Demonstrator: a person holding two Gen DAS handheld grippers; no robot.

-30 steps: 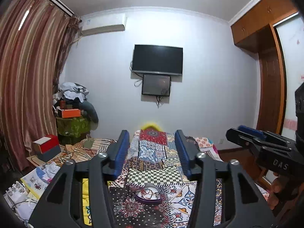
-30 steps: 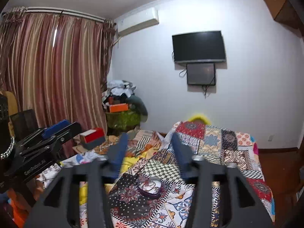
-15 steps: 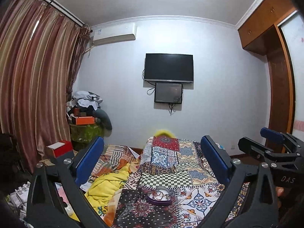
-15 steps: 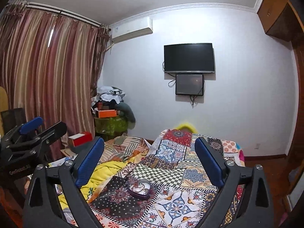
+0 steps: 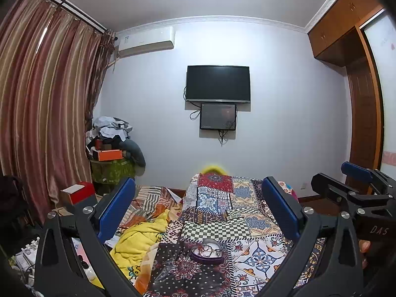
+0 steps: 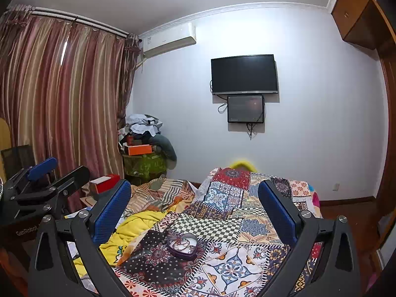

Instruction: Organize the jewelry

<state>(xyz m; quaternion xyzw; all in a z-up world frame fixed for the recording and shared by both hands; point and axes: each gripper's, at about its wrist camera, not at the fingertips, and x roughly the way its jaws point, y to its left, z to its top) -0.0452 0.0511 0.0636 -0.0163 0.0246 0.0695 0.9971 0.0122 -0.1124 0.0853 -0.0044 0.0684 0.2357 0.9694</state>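
Both claws have spread wide from nearly shut: left gripper [image 5: 198,208] and right gripper [image 6: 194,209] gape empty. Ahead and below, between each pair of fingers, sits the heart-shaped jewelry box [image 5: 206,251] on the patchwork quilt [image 5: 257,250], apparently ready for a first reach

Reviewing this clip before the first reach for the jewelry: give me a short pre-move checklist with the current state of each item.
1. Left gripper open, holding nothing: ok.
2. Right gripper open, holding nothing: ok.
3. Heart-shaped jewelry box in view on the patchwork quilt, lidless, jewelry showing inside: ok.
4. Both grippers aimed at the box: ok; it sits low between the fingers in each wrist view.
5. Nothing lying over the box: ok.
6. Whether the pieces inside are tangled: cannot tell, too small.
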